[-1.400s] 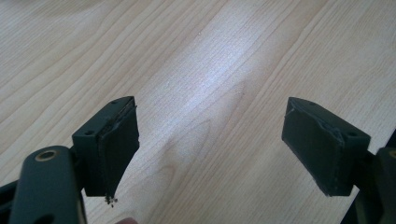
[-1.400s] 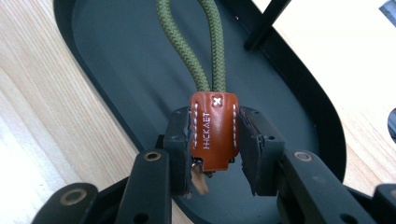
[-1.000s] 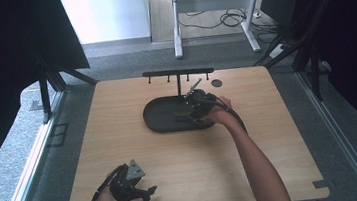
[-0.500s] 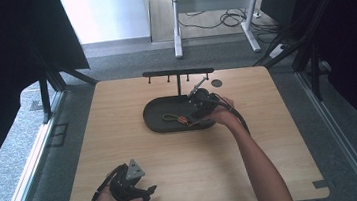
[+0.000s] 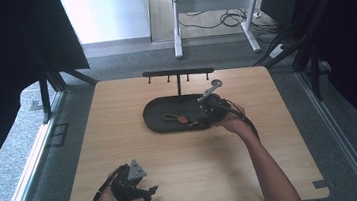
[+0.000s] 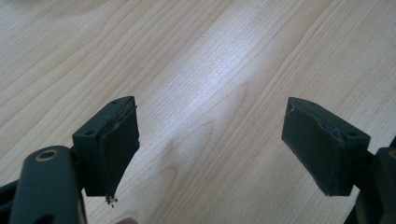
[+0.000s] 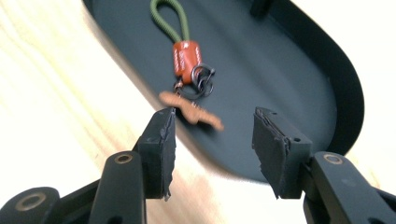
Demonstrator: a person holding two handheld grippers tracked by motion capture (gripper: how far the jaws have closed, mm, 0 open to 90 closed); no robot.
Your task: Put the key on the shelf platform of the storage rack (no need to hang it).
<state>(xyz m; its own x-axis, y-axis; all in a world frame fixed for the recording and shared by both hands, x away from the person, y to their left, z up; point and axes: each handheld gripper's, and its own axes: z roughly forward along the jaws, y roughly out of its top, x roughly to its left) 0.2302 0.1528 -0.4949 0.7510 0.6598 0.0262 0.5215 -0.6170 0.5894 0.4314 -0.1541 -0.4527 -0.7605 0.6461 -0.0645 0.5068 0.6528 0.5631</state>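
A keychain [image 7: 187,60] with a green cord loop, an orange tag, metal rings and a copper key lies in the black oval tray [image 7: 289,70]. In the high view the keychain [image 5: 177,120] sits in the middle of the tray [image 5: 155,117]. My right gripper [image 7: 214,149] hovers open just short of the key, at the tray's right end [image 5: 207,117]. Nothing sits between its pads. My left gripper [image 5: 143,194] rests near the table's front left, open over bare wood [image 6: 210,140].
A black rack [image 5: 177,73] with several pegs stands on a post behind the tray. The wooden table [image 5: 121,151] is bare around the tray. A desk frame and cables lie on the floor beyond the far edge.
My right gripper has drawn back toward the tray's right end, and the keychain now lies uncovered in the tray. The left gripper has stayed put.
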